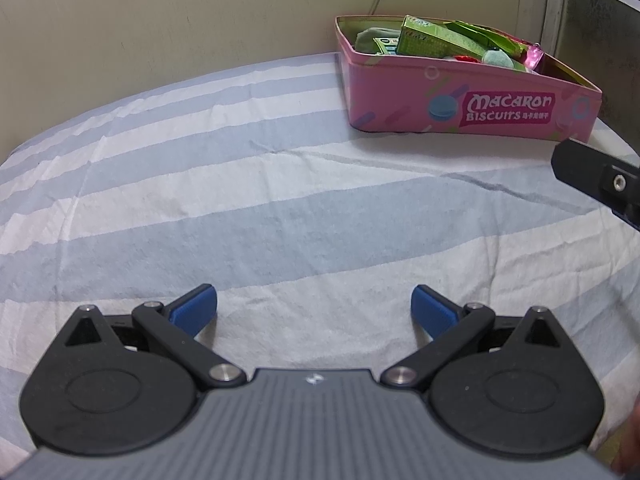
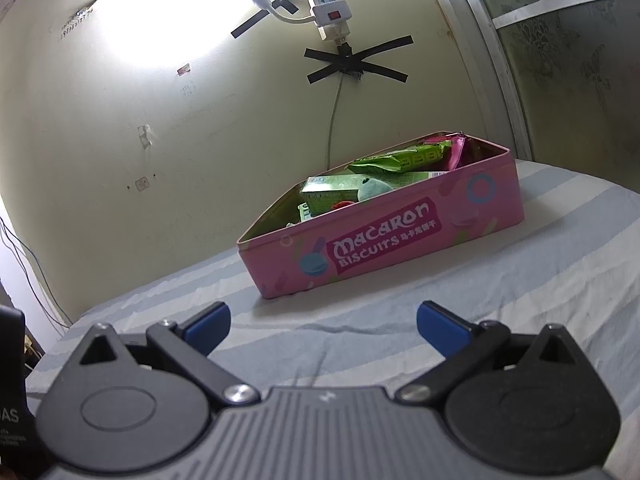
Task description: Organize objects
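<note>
A pink "Macaron Biscuits" tin stands open at the far right of a striped bedsheet, against the wall. It holds green packets, a pale green plush and a pink wrapper. My left gripper is open and empty, low over the sheet, well short of the tin. In the right wrist view the tin sits just ahead, with green packets inside. My right gripper is open and empty, a short way in front of the tin. Part of the right gripper shows in the left wrist view.
The beige wall runs behind the tin, with a power strip taped high up and a cable hanging down. A frosted glass door stands at the right. The bed's left edge drops off near dark cables.
</note>
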The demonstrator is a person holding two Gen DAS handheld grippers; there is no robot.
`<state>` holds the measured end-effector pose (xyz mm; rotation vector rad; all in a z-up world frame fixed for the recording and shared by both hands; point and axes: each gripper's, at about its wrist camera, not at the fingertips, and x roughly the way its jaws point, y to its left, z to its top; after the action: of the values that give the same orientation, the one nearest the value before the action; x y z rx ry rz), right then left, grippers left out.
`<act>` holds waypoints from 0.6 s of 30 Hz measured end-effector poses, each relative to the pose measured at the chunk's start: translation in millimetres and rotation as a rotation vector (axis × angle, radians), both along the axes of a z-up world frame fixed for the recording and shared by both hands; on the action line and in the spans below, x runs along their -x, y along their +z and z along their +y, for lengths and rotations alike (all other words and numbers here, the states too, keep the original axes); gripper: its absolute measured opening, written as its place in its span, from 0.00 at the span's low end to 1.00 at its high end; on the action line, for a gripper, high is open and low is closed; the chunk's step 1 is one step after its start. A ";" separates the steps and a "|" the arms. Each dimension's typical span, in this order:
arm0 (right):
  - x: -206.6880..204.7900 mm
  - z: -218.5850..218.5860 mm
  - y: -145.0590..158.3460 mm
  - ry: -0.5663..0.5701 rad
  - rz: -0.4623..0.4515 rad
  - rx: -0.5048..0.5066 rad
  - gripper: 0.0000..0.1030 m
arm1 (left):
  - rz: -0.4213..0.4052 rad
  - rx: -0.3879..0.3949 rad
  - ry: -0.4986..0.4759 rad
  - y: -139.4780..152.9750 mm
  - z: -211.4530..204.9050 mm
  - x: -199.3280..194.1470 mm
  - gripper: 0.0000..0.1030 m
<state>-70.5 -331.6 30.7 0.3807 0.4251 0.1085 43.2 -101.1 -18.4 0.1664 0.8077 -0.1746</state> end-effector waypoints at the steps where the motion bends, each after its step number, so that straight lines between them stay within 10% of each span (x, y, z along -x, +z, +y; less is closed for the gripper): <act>1: 0.2 0.1 -0.6 0.000 0.001 0.000 1.00 | 0.000 0.000 0.000 0.0 -0.1 -0.1 1.00; 18: -0.5 1.3 -3.4 -0.001 0.005 0.000 1.00 | 0.002 0.002 0.000 -0.5 0.4 -0.4 1.00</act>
<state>-70.0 -330.4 27.3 0.3816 0.4301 0.1065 43.6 -100.7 -19.0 0.1646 0.8095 -0.1751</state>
